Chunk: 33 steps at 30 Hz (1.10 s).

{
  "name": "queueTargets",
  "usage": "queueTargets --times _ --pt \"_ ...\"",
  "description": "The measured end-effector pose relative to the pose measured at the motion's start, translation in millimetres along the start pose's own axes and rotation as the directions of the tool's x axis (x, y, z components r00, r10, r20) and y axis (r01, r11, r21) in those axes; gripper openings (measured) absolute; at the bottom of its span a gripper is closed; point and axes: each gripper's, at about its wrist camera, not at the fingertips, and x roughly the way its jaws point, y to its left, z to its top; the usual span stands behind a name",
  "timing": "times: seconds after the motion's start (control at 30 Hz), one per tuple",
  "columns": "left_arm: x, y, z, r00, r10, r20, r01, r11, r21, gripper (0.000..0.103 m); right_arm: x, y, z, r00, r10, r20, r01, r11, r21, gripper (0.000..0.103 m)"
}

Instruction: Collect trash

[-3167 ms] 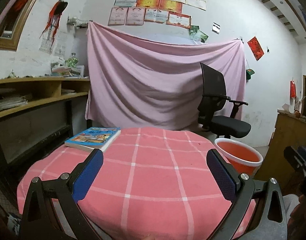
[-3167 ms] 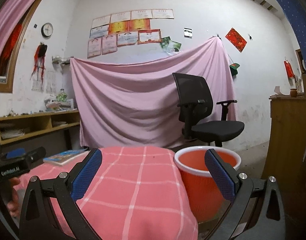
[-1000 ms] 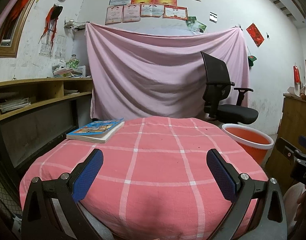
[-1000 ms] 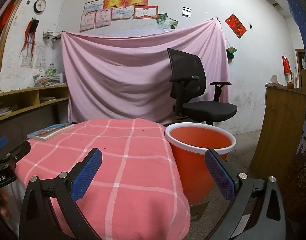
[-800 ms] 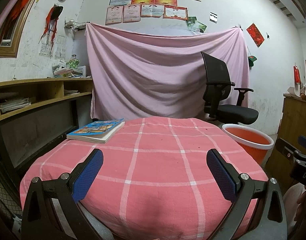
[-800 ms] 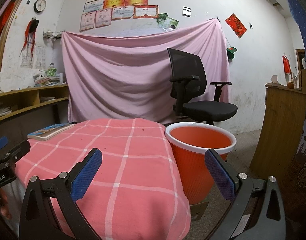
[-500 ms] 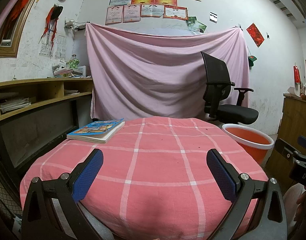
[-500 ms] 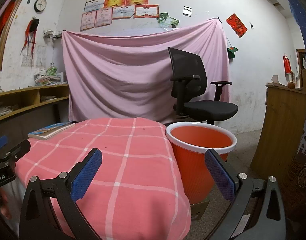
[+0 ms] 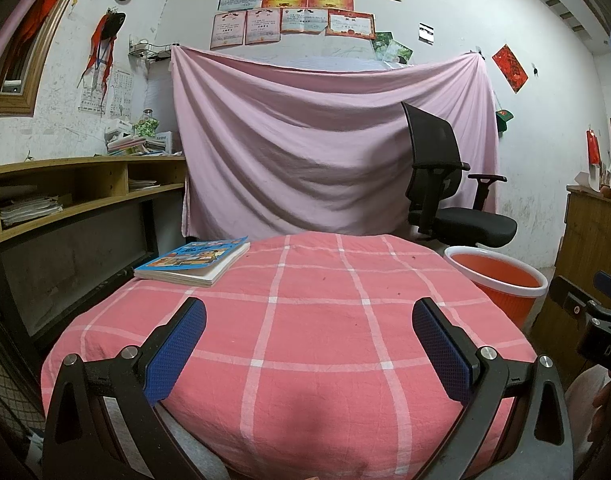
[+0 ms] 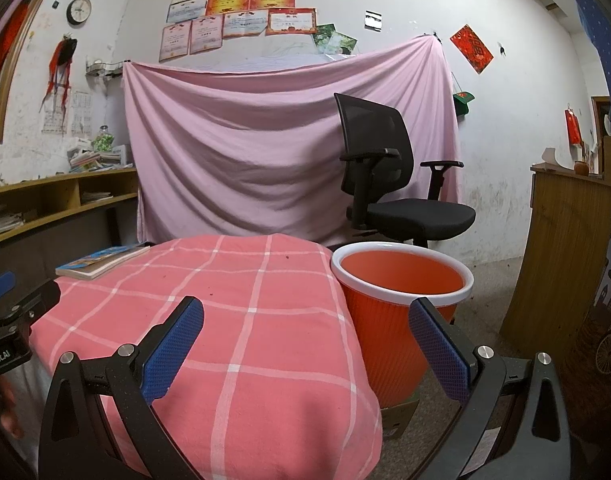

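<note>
left hand-held gripper (image 9: pixel 307 330) wide, empty | right hand-held gripper (image 10: pixel 305 328) wide (nothing held) | orange bin (image 10: pixel 393 316) beside table (image 10: pixel 241 320)

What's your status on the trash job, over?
Left gripper open, empty. Right gripper open, empty. Bin beside the table; no trash visible. Only a book on the cloth.

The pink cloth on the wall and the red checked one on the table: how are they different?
The pink cloth is plain, while the red checked cloth has a white grid. The pink cloth hangs in sagging folds from its upper corners; the red checked cloth lies spread over a table, its edges draping down. Only the red checked cloth carries something, a book. Both are large soft fabrics in pinkish tones.
</note>
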Motion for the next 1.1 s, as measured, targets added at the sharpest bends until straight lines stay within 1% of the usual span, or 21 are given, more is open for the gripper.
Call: queueTargets --times 1.1 --pt "0.8 2.3 -1.4 1.0 0.0 0.0 0.0 1.0 0.008 0.101 -1.1 4.4 0.5 1.0 -0.001 -0.001 0.001 1.0 0.005 0.103"
